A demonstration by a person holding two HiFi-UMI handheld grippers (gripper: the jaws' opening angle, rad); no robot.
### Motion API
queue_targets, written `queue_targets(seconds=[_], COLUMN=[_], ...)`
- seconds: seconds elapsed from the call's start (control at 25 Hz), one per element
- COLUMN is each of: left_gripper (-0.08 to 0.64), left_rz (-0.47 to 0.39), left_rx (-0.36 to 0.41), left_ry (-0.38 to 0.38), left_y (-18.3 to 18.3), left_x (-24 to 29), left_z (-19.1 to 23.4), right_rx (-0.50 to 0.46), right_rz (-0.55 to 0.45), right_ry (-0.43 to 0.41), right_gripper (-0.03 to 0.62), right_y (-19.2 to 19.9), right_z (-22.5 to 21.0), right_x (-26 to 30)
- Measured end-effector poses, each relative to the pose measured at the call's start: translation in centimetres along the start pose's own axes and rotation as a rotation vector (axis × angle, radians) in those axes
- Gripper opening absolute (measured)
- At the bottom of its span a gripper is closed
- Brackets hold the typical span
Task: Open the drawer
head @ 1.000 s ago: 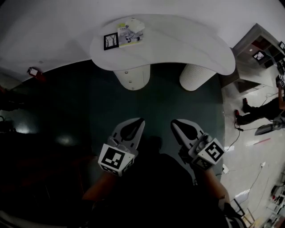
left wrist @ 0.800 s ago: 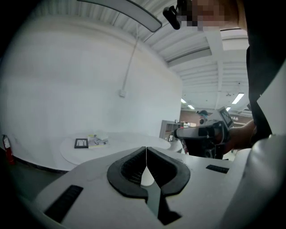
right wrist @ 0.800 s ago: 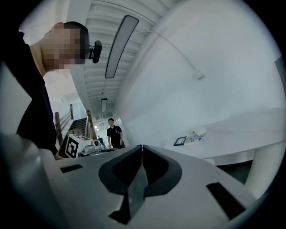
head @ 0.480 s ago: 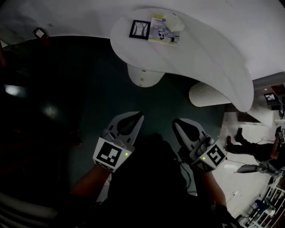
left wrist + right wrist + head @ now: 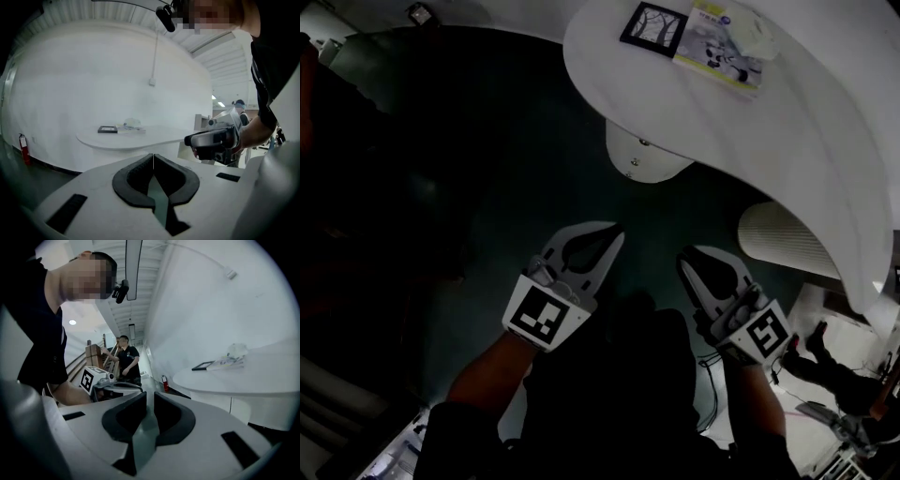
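A white rounded pedestal (image 5: 652,159) with small knobs on its front stands under the curved white table (image 5: 787,122); I see no drawer front in either gripper view. My left gripper (image 5: 617,230) hangs over the dark floor in front of that pedestal, well short of it, jaws shut and empty; its tips meet in the left gripper view (image 5: 153,155). Beside it, my right gripper (image 5: 682,253) is also shut with nothing between its jaws, as the right gripper view (image 5: 150,393) shows. Both point roughly level toward the table.
On the table lie a black picture frame (image 5: 653,25) and a booklet (image 5: 717,42). A second, ribbed pedestal (image 5: 783,239) stands to the right. A fire extinguisher (image 5: 23,147) sits by the wall. A person (image 5: 125,357) stands far off.
In the head view the table has shifted to the upper right and grown larger. Both grippers have stayed side by side and shut, now lower and closer to the knobbed pedestal.
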State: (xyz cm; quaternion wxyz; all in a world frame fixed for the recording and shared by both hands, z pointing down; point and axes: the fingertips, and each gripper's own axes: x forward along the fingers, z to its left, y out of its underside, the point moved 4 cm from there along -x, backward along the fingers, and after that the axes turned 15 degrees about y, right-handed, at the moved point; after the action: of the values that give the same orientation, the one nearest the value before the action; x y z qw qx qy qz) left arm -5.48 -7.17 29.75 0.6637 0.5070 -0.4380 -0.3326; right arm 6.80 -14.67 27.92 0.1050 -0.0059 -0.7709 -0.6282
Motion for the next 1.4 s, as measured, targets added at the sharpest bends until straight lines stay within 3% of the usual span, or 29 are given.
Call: queue_targets(seconds=[0.16, 0.56, 0.88, 1.16, 1.4], left_gripper=[0.015, 0.015, 0.015, 0.015, 0.015], left_rz=[-0.019, 0.013, 0.061, 0.058, 0.063], left_rx=[0.028, -0.001, 0.013, -0.015, 0.003], left_ry=[-0.026, -0.027, 0.023, 0.037, 0.1], left_y=[6.0, 21.8, 28.9, 35.7, 39.0], left_x=[3.0, 9.0, 11.6, 12.2, 15.6], left_z=[3.7, 9.4, 12.8, 14.7, 16.9], right_rx=[-0.016, -0.044, -0.125, -0.257, -0.234], right_rz=[-0.002, 0.06, 0.065, 0.083, 0.11], right_ry=[-0.012, -0.044, -0.071, -0.085, -0.072], right_gripper=[0.018, 0.018, 0.018, 0.018, 0.018], right_y=[6.7, 22.2, 27.7, 33.2, 36.8], right_z=[-3.9, -10.7, -15.1, -14.9, -17.9], right_x=[4.0, 11.0, 15.3, 18.9, 21.6])
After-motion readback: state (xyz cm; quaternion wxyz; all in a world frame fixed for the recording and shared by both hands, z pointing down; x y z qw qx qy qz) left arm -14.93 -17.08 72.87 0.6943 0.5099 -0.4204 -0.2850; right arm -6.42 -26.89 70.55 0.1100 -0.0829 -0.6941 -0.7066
